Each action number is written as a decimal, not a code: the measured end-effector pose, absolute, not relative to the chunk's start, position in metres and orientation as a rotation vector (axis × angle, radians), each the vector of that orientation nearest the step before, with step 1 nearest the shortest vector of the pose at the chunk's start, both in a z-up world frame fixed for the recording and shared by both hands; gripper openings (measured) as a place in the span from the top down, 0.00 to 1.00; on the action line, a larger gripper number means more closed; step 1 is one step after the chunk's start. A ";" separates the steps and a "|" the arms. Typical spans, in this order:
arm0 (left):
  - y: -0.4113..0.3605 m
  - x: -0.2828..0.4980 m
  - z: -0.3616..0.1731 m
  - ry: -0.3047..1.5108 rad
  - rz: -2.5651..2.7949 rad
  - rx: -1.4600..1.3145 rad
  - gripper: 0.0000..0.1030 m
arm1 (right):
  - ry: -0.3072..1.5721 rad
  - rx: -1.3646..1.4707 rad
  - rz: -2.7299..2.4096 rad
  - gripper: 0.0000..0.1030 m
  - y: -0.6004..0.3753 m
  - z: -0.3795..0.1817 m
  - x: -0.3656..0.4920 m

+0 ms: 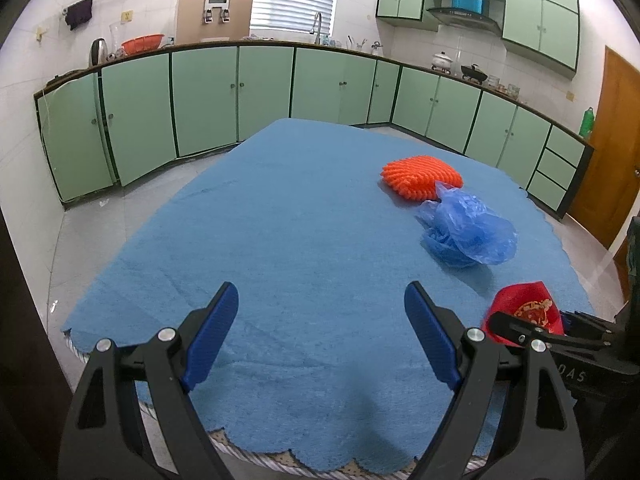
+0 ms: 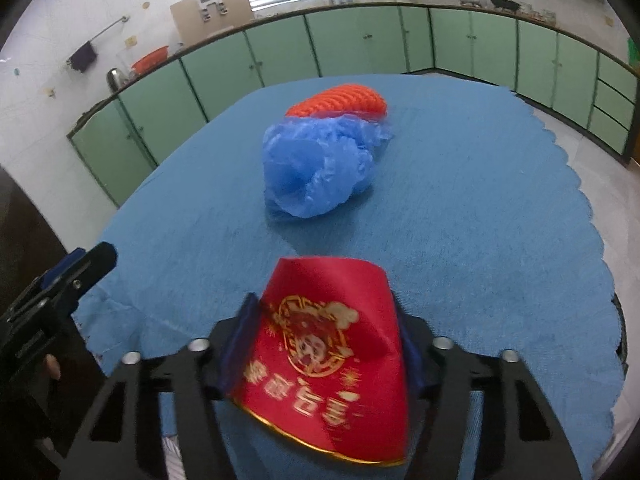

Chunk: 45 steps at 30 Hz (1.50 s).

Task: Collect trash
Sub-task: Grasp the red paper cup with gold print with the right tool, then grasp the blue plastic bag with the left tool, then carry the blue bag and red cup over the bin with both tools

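My right gripper [image 2: 326,344] is shut on a red paper cup [image 2: 324,356] with gold print, held just above the blue tablecloth [image 2: 480,220]; the cup also shows in the left wrist view [image 1: 524,308]. A crumpled blue plastic bag [image 2: 320,168] lies ahead of it at mid-table, also seen in the left wrist view [image 1: 468,232]. An orange bristly scrubber [image 2: 340,100] lies just behind the bag, touching it [image 1: 420,176]. My left gripper [image 1: 320,320] is open and empty over the near table edge, left of the right gripper.
The round table's scalloped cloth edge [image 1: 280,456] is just below my left gripper. Green kitchen cabinets [image 1: 200,96] line the far walls, with tiled floor [image 1: 100,240] between them and the table. A wooden door [image 1: 608,140] stands at the right.
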State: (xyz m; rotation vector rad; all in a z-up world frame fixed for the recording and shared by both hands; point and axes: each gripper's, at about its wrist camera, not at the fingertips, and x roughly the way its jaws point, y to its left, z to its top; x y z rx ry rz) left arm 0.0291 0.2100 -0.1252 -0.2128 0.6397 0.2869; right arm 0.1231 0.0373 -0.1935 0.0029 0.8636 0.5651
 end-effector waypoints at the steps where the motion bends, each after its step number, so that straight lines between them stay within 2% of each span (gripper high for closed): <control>1: 0.209 0.029 -0.126 0.641 0.286 -0.214 0.20 | 0.866 0.010 0.571 0.45 0.036 -0.193 0.123; 15: 0.179 0.053 -0.118 0.633 0.202 -0.200 0.20 | 0.786 0.088 0.539 0.48 -0.019 -0.164 0.138; 32: 0.112 0.152 -0.125 0.645 0.086 -0.179 0.21 | 0.752 0.132 0.419 0.50 -0.089 -0.159 0.178; 34: 0.107 0.160 -0.130 0.659 0.084 -0.174 0.32 | 0.758 0.138 0.421 0.51 -0.092 -0.162 0.180; 36: 0.102 0.168 -0.136 0.692 0.076 -0.174 0.58 | 0.765 0.145 0.429 0.51 -0.094 -0.166 0.180; 37: 0.102 0.170 -0.136 0.701 0.074 -0.176 0.64 | 0.768 0.145 0.432 0.51 -0.094 -0.167 0.181; 39: 0.101 0.171 -0.137 0.704 0.080 -0.167 0.85 | 0.775 0.152 0.443 0.52 -0.093 -0.169 0.181; 41: 0.101 0.165 -0.137 0.702 0.076 -0.166 0.94 | 0.778 0.162 0.451 0.53 -0.093 -0.169 0.181; 45: 0.102 0.147 -0.127 0.669 0.088 -0.176 0.98 | 0.756 0.165 0.471 0.56 -0.094 -0.163 0.179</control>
